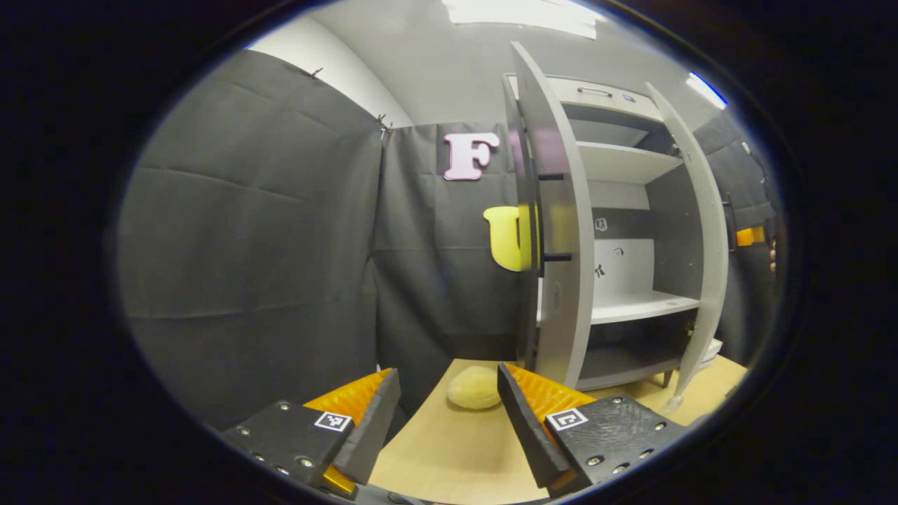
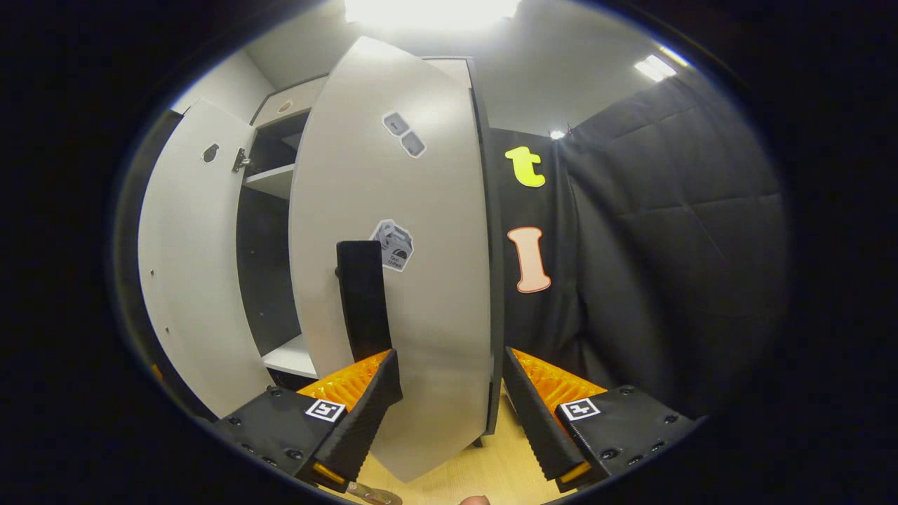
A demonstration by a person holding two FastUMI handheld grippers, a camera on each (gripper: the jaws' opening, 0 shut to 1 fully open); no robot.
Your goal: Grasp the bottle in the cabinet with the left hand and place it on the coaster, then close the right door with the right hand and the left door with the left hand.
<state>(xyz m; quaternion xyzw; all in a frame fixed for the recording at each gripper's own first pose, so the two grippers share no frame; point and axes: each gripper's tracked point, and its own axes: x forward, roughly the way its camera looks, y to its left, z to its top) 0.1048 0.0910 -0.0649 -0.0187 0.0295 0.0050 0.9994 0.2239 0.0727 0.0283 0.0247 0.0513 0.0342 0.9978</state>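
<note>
Left gripper (image 1: 449,414) sits nearest the lens in the left gripper view, fingers spread wide with nothing between them, over the bare wooden tabletop (image 1: 449,456). Just beyond its right finger lies a pale rounded lump (image 1: 474,387), partly hidden by that finger; whether it is the coaster, I cannot tell. Farther right stands the grey cabinet (image 1: 617,231), both doors swung out: left door (image 1: 558,231) edge-on with two dark handle stubs, right door (image 1: 705,238) at the far right, its lower end cut off. Shelves (image 1: 635,306) that are visible carry no bottle; the dark bottom compartment is hard to read.

Right gripper (image 2: 449,410) in the right gripper view is likewise wide open and holds nothing. Right door (image 2: 414,280) fills the gap close ahead, its black handle (image 2: 363,298) above the left finger. Contact cannot be judged.
</note>
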